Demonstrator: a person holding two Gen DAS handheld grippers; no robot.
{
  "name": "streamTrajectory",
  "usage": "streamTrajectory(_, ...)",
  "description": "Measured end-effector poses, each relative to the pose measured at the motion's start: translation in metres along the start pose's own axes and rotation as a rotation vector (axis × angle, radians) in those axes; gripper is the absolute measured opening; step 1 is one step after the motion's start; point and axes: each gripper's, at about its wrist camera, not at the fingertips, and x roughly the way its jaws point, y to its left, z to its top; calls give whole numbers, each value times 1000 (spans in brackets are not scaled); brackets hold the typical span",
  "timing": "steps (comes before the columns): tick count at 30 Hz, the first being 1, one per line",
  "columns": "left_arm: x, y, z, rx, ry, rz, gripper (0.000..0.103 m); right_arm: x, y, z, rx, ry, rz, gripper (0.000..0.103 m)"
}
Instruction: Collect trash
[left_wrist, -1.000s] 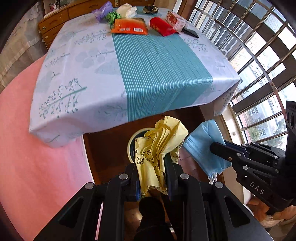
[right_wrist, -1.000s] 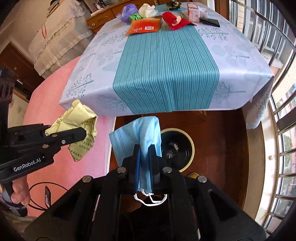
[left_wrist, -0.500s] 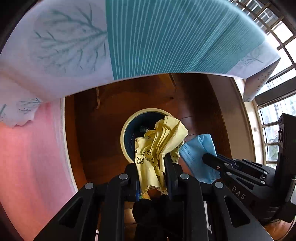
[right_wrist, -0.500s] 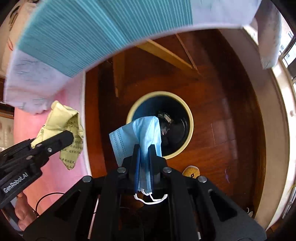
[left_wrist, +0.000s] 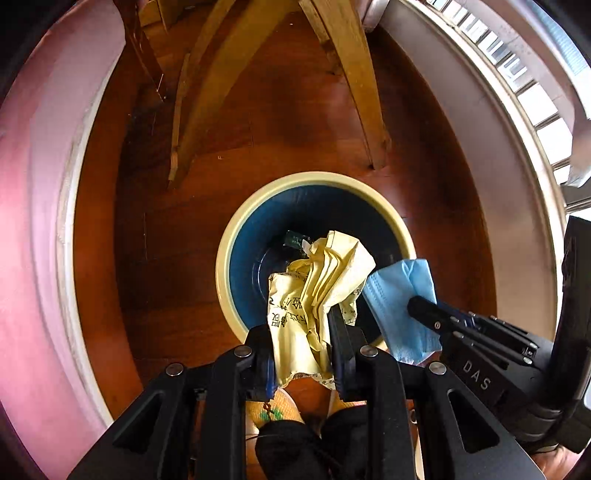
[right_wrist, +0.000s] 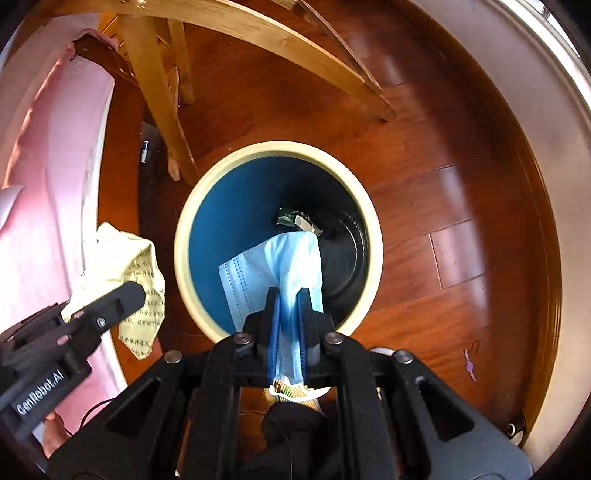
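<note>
"DAS" marks the right gripper, pinching a pleated blue mask; "GenRobot.AI" marks the left gripper, clamping crumpled yellow printed paper; round cream-rimmed bin below.

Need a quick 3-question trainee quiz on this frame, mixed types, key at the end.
1. Multiple choice: what does the left gripper hold? A) blue face mask B) crumpled yellow paper C) nothing
2. True or false: the right gripper is shut on a blue face mask.
3. Fill in: both grippers point down toward the round ____ on the wooden floor.

Key: 1 B; 2 true; 3 trash bin
</note>
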Motion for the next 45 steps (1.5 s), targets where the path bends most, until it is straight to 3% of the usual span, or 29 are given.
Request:
streamTrajectory(2, 9, -2, 2, 8, -6, 13, 26, 7, -1, 4, 2, -5, 6, 8)
streamTrajectory(3, 11, -2, 3, 8, -6, 17, 34, 12, -4, 6, 8, -1, 9, 10)
streamTrajectory(5, 14, 1, 5, -1, -11, 15, 57, 18, -7, 13, 32, 5, 18, 28)
streamTrajectory(6, 13, 4, 6, -10, -14, 21, 77, 18, -8, 14, 44, 1, 26, 34)
streamTrajectory(7, 12, 6, 8, -19, -16, 25, 88, 16, -9, 16, 53, -5, 37, 45)
streamTrajectory(15, -6, 21, 18, -36, -50, 68, 89, -3, -8, 16, 60, -19, 31, 48)
streamTrajectory(22, -59, 21, 14, -34, -51, 59, 89, -47, 3, 5, 75, -8, 14, 48)
streamTrajectory(37, -220, 1, 18, -35, -96, 33, 89, -208, 56, 18, -1, -66, 24, 48)
streamTrajectory(45, -327, -10, 23, -46, -185, 38, 89, -297, 81, 33, -70, -109, 31, 48)
